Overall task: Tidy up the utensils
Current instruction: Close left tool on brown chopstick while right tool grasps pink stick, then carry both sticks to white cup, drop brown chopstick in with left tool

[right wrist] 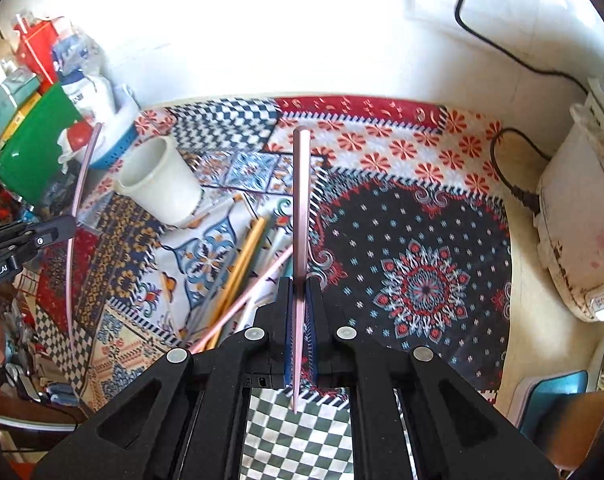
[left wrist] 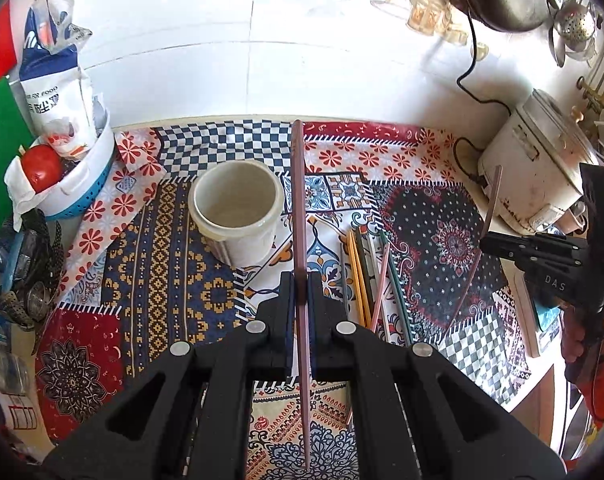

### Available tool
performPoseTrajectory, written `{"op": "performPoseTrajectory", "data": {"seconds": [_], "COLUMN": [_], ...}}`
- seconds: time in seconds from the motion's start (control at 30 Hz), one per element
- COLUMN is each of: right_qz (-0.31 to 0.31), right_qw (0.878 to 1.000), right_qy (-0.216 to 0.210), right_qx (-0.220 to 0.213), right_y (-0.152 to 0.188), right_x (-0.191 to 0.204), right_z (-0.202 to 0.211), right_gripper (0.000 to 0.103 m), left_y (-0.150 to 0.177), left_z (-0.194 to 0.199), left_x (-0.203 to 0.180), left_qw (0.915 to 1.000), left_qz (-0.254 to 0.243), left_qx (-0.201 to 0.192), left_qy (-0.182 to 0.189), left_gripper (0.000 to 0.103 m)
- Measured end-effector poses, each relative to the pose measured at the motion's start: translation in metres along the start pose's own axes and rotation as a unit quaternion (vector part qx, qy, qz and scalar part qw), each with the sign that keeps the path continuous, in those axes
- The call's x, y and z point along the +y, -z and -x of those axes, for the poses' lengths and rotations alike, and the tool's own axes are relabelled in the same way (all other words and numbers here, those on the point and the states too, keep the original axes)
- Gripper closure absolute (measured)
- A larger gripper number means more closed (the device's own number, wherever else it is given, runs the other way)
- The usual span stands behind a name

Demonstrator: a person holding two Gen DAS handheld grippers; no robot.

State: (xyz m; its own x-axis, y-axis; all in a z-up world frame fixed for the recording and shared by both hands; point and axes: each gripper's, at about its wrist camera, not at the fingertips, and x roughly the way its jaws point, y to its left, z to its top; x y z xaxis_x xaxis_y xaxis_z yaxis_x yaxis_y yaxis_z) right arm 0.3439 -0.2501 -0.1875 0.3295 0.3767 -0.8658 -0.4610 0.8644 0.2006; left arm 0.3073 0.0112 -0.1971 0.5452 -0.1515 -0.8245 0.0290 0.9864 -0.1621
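In the left wrist view, the left gripper [left wrist: 300, 280] is seen closed tight on a pink chopstick [left wrist: 298, 208], which is pinched between the two pads and runs straight up the middle of the picture, its far end projecting well past the fingertips and its near end trailing back between the finger arms. A white cup [left wrist: 238, 210] stands upright on the patterned cloth [left wrist: 174, 248], just left of the held stick, and a loose bundle of chopsticks [left wrist: 367, 280] in yellow, green, white and pink lies flat on the cloth just right of the fingertips. At the right edge the right gripper [left wrist: 486, 242] is seen clamped on a second pink chopstick [left wrist: 493, 196]. In the right wrist view, the right gripper [right wrist: 300, 286] is shown closed on that stick [right wrist: 302, 208], which is gripped between the pads and points forward above the cloth [right wrist: 421, 240]. The bundle [right wrist: 242, 264] lies left of the fingertips, the cup [right wrist: 158, 180] beyond it, and the left gripper [right wrist: 72, 224] with its stick [right wrist: 78, 200] is seen at the left edge
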Motion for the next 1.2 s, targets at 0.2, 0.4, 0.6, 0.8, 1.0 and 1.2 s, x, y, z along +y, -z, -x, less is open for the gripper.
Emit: {"op": "performPoseTrajectory", "data": {"seconds": [0.2, 0.4, 0.6, 0.8, 1.0, 1.2], "right_qz": [0.022, 0.046, 0.077, 0.062, 0.020, -0.041], "right_qw": [0.999, 0.997, 0.993, 0.996, 1.000, 0.997], "right_qy": [-0.015, -0.030, -0.037, -0.014, 0.011, 0.026], "right_qx": [-0.028, -0.062, -0.082, -0.058, 0.014, 0.068], "right_y": [-0.020, -0.048, -0.077, -0.092, -0.098, -0.107], "right_x": [0.021, 0.040, 0.055, 0.043, 0.012, -0.024], "right_z": [0.012, 0.024, 0.025, -0.007, -0.062, -0.118], "right_gripper": [0.098, 0.102, 0.102, 0.101, 0.084, 0.078], "left_y": [-0.014, -0.034, -0.055, -0.070, -0.087, -0.104], "left_z": [0.018, 0.033, 0.038, 0.037, 0.025, 0.014], "left_x": [0.009, 0.019, 0.030, 0.039, 0.048, 0.052], "left_qw": [0.9992, 0.9966, 0.9932, 0.9905, 0.9888, 0.9858], "left_qz": [0.013, 0.021, 0.030, 0.040, 0.049, 0.051], "left_qx": [-0.036, -0.077, -0.107, -0.126, -0.134, -0.151], "left_qy": [-0.007, -0.021, -0.034, -0.037, -0.045, -0.053], "left_gripper": [0.099, 0.099, 0.099, 0.099, 0.099, 0.099]}}
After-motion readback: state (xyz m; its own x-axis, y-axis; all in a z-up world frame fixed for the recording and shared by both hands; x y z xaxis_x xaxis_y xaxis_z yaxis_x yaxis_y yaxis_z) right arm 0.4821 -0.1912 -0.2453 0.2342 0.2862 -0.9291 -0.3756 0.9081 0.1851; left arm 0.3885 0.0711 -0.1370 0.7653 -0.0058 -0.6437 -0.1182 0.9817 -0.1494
